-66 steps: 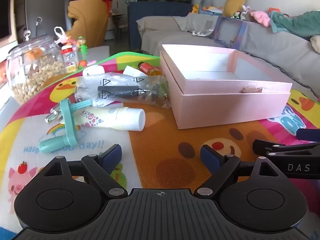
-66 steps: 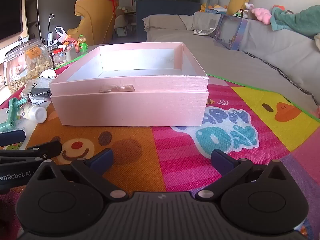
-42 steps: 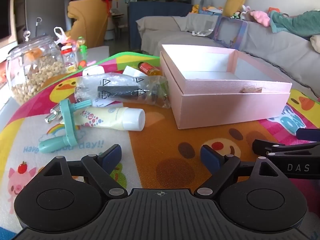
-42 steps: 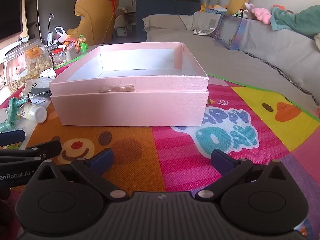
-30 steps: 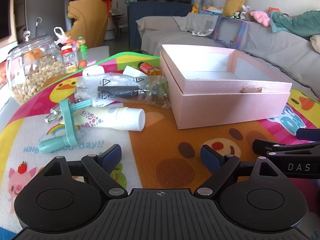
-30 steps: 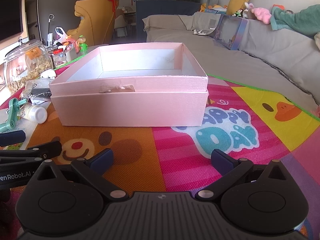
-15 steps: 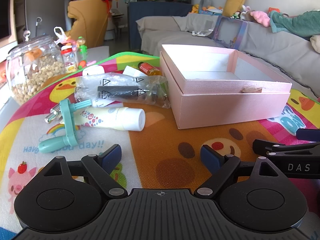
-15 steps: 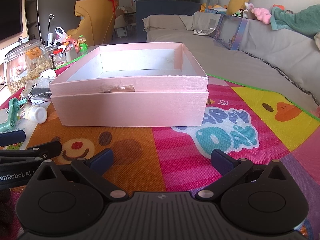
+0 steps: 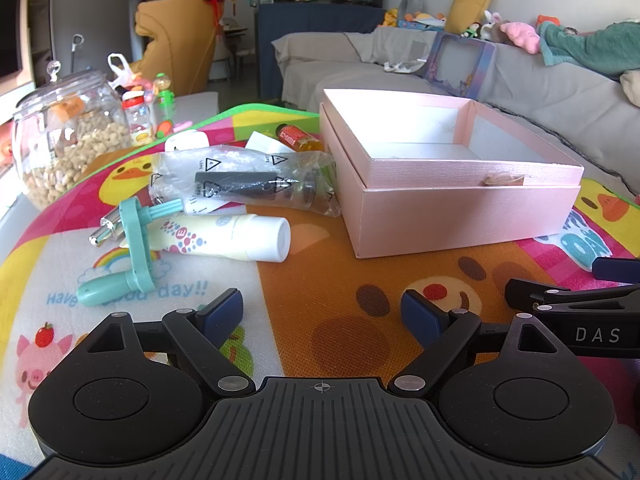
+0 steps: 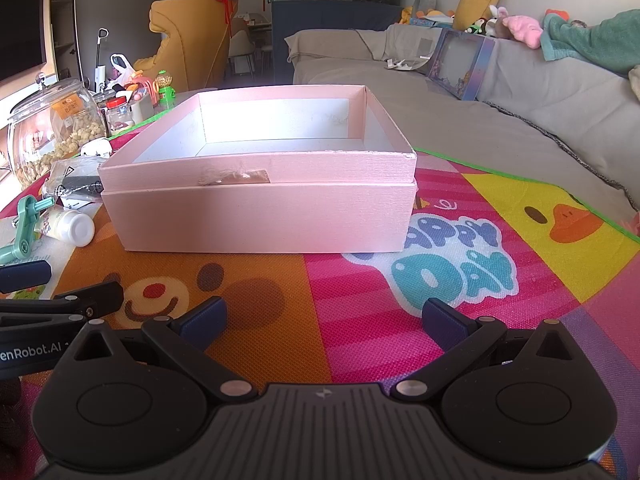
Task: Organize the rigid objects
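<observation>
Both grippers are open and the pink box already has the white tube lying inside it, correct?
Not quite. Both the left gripper and right gripper are open, but the pink box holds nothing visible. The white tube lies on the mat to the box's left, as the left wrist view shows.

"DAS" marks the right hand-held gripper (image 9: 576, 312); mat (image 9: 320, 280) reads "day!!".
</observation>
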### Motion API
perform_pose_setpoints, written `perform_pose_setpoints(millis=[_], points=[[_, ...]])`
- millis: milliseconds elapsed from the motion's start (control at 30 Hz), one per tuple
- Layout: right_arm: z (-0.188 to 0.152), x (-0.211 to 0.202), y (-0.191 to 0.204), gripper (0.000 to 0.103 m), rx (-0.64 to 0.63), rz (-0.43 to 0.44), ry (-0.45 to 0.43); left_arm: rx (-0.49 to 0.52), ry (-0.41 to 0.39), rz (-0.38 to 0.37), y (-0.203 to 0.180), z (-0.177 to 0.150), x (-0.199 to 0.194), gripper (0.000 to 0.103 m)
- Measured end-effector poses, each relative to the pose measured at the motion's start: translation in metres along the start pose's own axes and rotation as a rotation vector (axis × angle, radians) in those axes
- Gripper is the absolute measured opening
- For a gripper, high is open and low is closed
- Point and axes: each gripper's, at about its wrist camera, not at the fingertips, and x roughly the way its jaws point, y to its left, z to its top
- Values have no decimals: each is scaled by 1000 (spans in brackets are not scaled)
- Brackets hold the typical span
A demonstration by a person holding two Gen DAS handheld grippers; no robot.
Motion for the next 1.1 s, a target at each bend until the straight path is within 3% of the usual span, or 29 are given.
perform_pose_setpoints(millis=[933,1100], points=[[0,0,-2,103,1,0,2,10,0,11,-1,0,0,91],[1,0,-3,103,-6,17,11,-18,-10,-22,4,0,-4,88]])
